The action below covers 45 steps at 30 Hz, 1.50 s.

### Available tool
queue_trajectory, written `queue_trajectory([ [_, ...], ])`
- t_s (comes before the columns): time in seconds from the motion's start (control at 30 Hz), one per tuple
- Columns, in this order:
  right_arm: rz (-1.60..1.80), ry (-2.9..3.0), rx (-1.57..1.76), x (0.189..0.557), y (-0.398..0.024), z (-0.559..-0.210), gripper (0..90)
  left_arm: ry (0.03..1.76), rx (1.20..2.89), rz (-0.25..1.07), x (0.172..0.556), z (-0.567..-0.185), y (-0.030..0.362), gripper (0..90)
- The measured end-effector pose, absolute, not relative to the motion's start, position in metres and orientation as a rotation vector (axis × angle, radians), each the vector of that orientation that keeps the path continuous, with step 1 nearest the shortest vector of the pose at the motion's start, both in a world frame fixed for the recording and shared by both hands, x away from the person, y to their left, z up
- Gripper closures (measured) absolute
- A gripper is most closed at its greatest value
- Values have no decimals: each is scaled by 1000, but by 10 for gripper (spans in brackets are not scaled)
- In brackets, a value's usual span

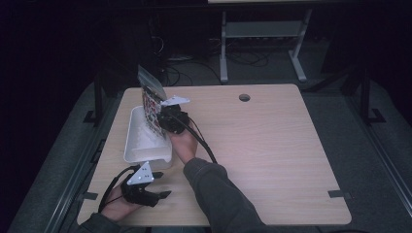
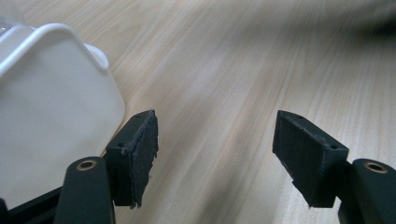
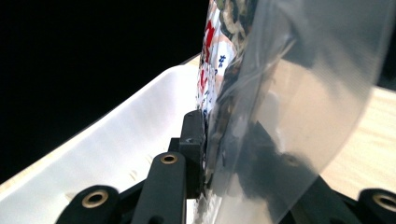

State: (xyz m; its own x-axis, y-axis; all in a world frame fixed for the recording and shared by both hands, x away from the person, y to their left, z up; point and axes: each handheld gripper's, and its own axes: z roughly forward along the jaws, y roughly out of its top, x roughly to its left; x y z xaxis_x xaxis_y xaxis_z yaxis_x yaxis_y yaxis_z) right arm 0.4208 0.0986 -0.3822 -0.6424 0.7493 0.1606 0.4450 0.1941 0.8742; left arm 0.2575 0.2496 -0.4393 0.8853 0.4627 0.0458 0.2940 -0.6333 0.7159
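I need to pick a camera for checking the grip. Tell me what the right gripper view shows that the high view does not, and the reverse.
Right gripper view alone: up close, the right gripper has its jaws shut on the packet, one pad against the printed side, the other dim behind clear film.

High view alone: the whole table, its cable hole, the left gripper resting near the table's front edge, and the person's forearms.

Both: the packet held upright over the white tray.
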Motion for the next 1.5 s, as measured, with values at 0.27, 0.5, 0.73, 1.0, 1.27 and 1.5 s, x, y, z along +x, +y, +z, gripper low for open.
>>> queue_trajectory([
  [0.27, 1355, 2110, 1127, 406, 116, -382, 749, 538, 2298, 292, 257, -439, 250, 305],
  [0.5, 1390, 2039, 1277, 410, 120, -386, 749, 540, 2297, 292, 257, -439, 250, 305],
  [0.73, 1393, 2051, 1273, 411, 121, -385, 744, 540, 2297, 288, 257, -439, 251, 305],
  [1.0, 1419, 2117, 1204, 415, 110, -379, 534, 538, 2295, 287, 258, -440, 250, 305],
  [1.27, 1473, 2165, 1170, 415, 94, -374, 401, 534, 2298, 288, 258, -440, 249, 305],
  [1.5, 1520, 2183, 1151, 410, 80, -370, 364, 527, 2301, 287, 258, -440, 248, 304],
])
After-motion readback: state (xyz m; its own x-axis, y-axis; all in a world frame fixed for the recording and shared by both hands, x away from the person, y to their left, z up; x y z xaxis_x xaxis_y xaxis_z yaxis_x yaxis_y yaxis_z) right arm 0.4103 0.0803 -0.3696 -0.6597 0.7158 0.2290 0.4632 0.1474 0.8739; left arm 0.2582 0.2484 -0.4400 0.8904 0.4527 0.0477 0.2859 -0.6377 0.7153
